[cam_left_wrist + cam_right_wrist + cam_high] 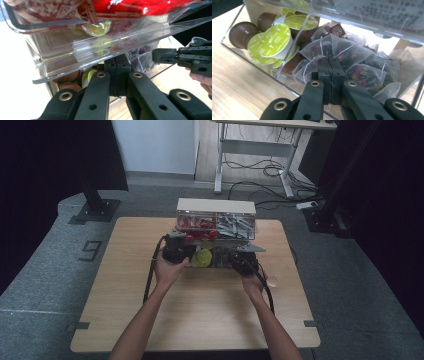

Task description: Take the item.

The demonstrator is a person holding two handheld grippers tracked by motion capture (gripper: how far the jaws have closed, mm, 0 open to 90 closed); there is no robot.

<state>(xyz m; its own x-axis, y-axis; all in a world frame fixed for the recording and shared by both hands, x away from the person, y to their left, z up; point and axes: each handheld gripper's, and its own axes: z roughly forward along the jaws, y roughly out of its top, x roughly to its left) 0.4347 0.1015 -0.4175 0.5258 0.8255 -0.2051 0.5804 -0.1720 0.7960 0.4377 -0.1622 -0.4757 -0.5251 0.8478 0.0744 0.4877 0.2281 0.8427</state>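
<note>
From the high view I saw both forearms reaching up the light wooden bench (200, 315) to a clear acrylic organiser (216, 227) standing near its far edge. It had a pale lid on top, an upper tier with red packets (195, 225) on the left and grey-white sachets (235, 225) on the right, and a lower tier open toward me.

My left hand-held gripper (175, 247) sat at the left front of the organiser and my right hand-held gripper (245, 260) at the right front, with a green-lidded capsule (203, 258) showing between them. A black cable trailed back from each along the bench.

In the left gripper view, the left hand-held gripper (117, 72) had its jaws pressed together with nothing between them, their tips just under the clear lip of the upper tray (75, 50). Red packets (140, 6) lay above that tray, and green and brown capsules showed dimly behind it. The other gripper and a hand came in from the right there.

In the right gripper view, the right hand-held gripper (329, 72) was likewise closed, jaw against jaw, its tips at the front wall of the lower compartment holding mesh tea bags (329, 47) of dried flowers. I could not tell whether they touched the wall. Beside these, past a clear divider, lay brown capsules with green foil lids (274, 41).
</note>
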